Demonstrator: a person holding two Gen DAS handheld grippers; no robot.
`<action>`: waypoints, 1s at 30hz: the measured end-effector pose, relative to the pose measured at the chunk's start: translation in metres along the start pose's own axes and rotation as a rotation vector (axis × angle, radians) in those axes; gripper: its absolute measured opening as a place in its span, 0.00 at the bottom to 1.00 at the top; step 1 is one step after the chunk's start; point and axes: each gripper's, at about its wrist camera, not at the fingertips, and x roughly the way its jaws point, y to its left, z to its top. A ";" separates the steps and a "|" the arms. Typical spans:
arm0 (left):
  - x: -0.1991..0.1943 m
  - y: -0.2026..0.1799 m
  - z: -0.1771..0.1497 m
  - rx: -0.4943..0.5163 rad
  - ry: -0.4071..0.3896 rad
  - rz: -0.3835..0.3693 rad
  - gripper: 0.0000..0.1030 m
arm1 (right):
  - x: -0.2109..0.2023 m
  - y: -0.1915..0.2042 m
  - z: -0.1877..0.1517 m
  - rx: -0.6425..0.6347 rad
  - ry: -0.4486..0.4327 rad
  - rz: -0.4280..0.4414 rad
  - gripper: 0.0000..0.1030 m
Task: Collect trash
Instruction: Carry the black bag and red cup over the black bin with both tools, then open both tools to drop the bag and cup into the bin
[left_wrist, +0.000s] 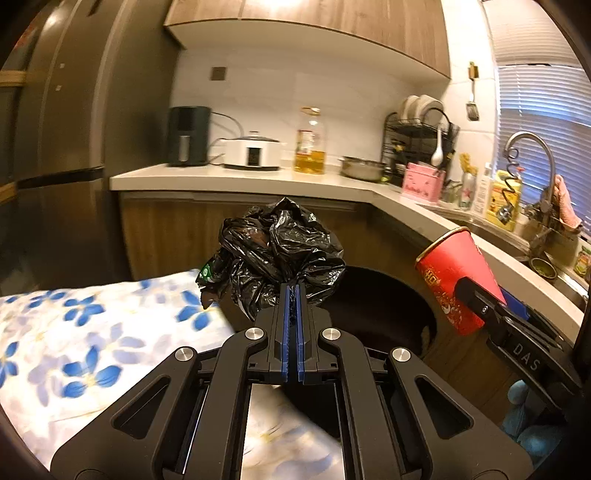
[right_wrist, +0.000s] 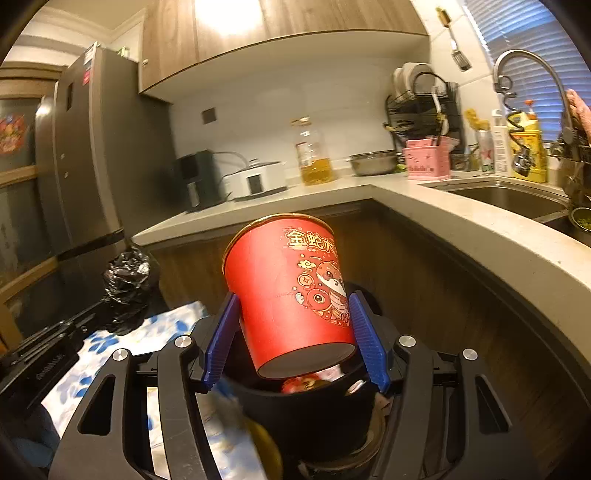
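Our left gripper has its jaws pinched nearly together on a crumpled black trash bag, held up over the floral cloth. Our right gripper is spread wide around a red paper cup, tilted right above the black bin; the counter curves just beside it.

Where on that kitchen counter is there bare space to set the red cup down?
Bare counter runs along the front edge from the corner past the sink. Another free patch lies before the oil bottle. Crowded: the pink box and dish rack.
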 end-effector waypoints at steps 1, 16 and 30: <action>0.007 -0.004 0.001 0.001 0.006 -0.015 0.02 | 0.003 -0.005 0.000 0.006 -0.003 -0.011 0.58; 0.082 -0.041 -0.004 0.058 0.051 -0.141 0.03 | 0.038 -0.028 0.007 0.016 -0.002 -0.041 0.59; 0.085 -0.010 -0.020 0.016 0.093 -0.139 0.60 | 0.061 -0.018 0.002 0.011 0.040 -0.022 0.60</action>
